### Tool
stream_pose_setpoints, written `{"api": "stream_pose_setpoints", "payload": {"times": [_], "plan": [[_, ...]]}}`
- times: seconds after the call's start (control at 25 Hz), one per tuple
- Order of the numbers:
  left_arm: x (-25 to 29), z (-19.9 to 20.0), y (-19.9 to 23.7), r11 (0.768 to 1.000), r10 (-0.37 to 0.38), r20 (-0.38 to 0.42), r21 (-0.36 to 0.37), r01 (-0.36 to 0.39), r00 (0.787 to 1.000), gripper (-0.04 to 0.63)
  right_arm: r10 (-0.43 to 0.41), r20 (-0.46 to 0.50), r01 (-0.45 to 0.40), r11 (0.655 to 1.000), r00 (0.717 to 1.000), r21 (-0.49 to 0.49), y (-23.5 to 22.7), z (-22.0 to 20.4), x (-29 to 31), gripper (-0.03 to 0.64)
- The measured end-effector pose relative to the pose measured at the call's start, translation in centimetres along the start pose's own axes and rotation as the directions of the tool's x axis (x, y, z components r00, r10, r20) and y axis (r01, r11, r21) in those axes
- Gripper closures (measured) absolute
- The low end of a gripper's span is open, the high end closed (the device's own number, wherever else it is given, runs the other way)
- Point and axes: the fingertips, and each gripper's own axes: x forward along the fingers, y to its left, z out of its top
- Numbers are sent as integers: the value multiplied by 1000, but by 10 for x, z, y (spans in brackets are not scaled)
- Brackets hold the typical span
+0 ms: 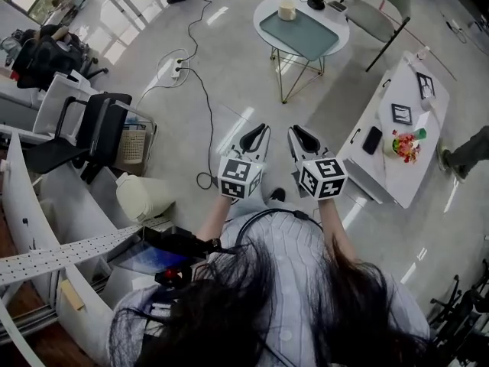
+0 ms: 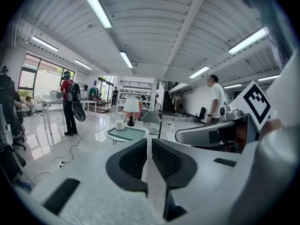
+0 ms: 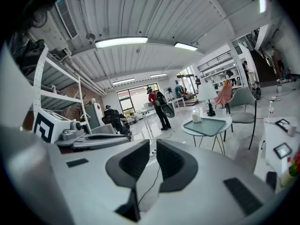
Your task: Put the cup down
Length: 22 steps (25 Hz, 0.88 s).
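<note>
Both the left gripper (image 1: pixel 255 131) and the right gripper (image 1: pixel 302 132) are carried side by side in front of the person's chest, each with its jaws drawn together on nothing. This suggests a carrying pose with no load. The small cream-coloured cup (image 1: pixel 286 10) stands on the round white side table (image 1: pixel 267 4) (beside its pale green tray), well apart from both sets of fingers, so it looks already set down.

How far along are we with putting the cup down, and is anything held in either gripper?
Looks done: the cup stands on the tray on the round table, well apart from both grippers. In hand: nothing. The left gripper and the right gripper each have their jaws together with nothing between them. Left to do: nothing visible for the cup.
</note>
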Motion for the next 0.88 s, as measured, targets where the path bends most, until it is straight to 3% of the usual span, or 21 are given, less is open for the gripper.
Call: {"api": "stream_pose_setpoints", "payload": {"times": [0.88], "plan": [[-7, 0, -29, 996, -25, -10, 82, 25, 1000, 576, -36, 47, 35, 999, 998, 9, 3, -4, -39, 554]]}}
